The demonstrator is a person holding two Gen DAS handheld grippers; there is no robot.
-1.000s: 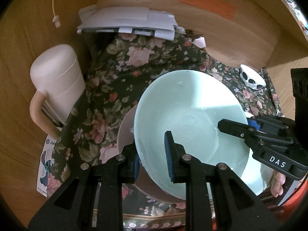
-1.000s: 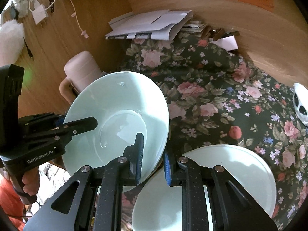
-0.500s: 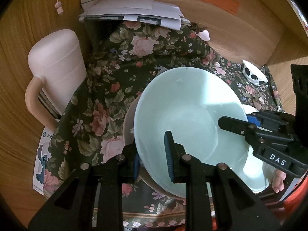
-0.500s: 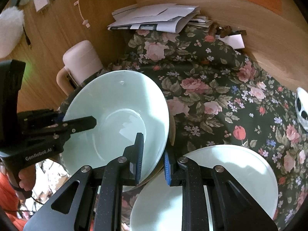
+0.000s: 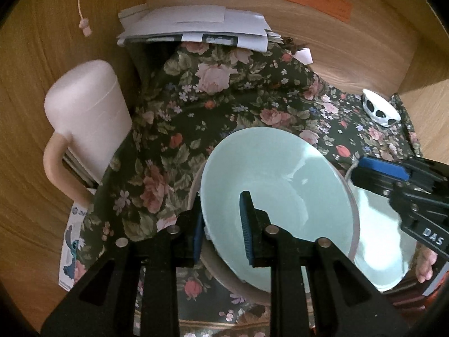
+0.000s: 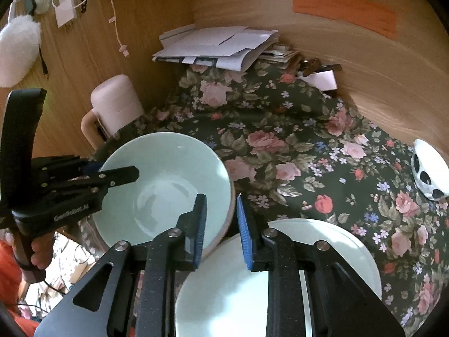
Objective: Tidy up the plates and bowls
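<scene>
A pale mint bowl (image 5: pixel 280 196) rests nested in a beige bowl (image 5: pixel 196 193) on the floral cloth; it also shows in the right wrist view (image 6: pixel 165 185). My left gripper (image 5: pixel 221 224) straddles the mint bowl's near rim with a gap at each pad, so it is open. My right gripper (image 6: pixel 221 224) is open beside the bowls' right rim, above a pale mint plate (image 6: pixel 336 252). That plate shows in the left wrist view (image 5: pixel 378 238) to the right of the bowls.
A pink lidded mug (image 5: pixel 84 123) stands left of the bowls by the wooden wall. A stack of papers (image 5: pixel 196 28) lies at the back. A small black-and-white dish (image 5: pixel 380 111) sits at the far right of the cloth (image 6: pixel 308 146).
The mint bowl came down level into the beige bowl. Both grippers opened and let go of its rim; the right one drew back to the right.
</scene>
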